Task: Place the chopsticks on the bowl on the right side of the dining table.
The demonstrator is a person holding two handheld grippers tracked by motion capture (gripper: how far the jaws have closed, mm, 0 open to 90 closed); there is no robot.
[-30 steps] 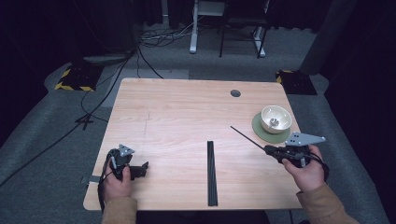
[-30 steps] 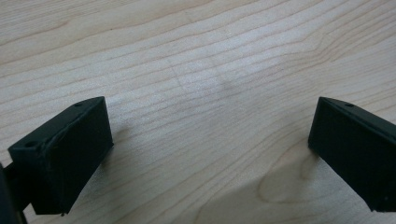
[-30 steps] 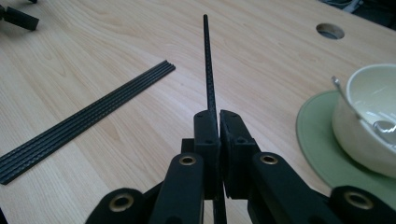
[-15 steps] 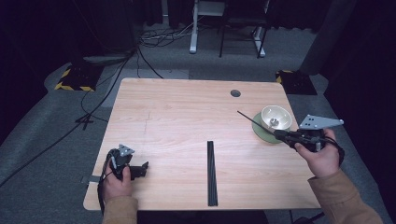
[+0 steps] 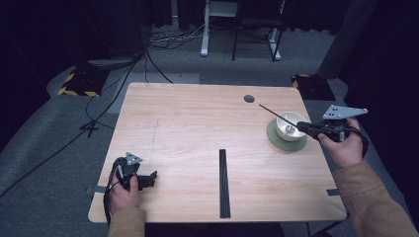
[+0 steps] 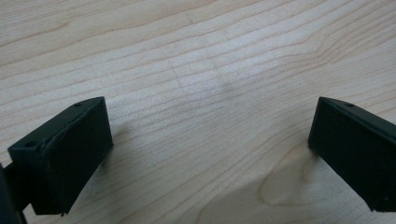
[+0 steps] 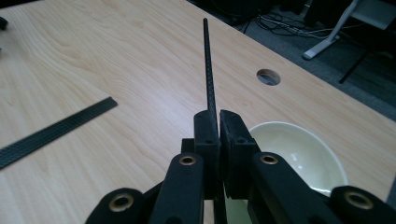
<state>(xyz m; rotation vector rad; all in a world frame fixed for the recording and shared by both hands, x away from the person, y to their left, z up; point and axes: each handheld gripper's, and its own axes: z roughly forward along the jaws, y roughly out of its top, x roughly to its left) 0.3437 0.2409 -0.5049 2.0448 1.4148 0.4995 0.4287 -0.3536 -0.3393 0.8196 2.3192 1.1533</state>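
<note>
My right gripper pinches a thin black rod that juts ahead over the white bowl below; a loose pinch could let it pivot or drop. My left gripper rests spread, empty.

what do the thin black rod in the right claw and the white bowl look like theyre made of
Thin black rod: probably carbon fibre, matte, with a fine woven texture along it. White bowl: likely glazed ceramic, with a glossy cream inside that catches soft highlights.

Grey carpet floor (cables trailing) surrounds the wooden table; room dark.
</note>
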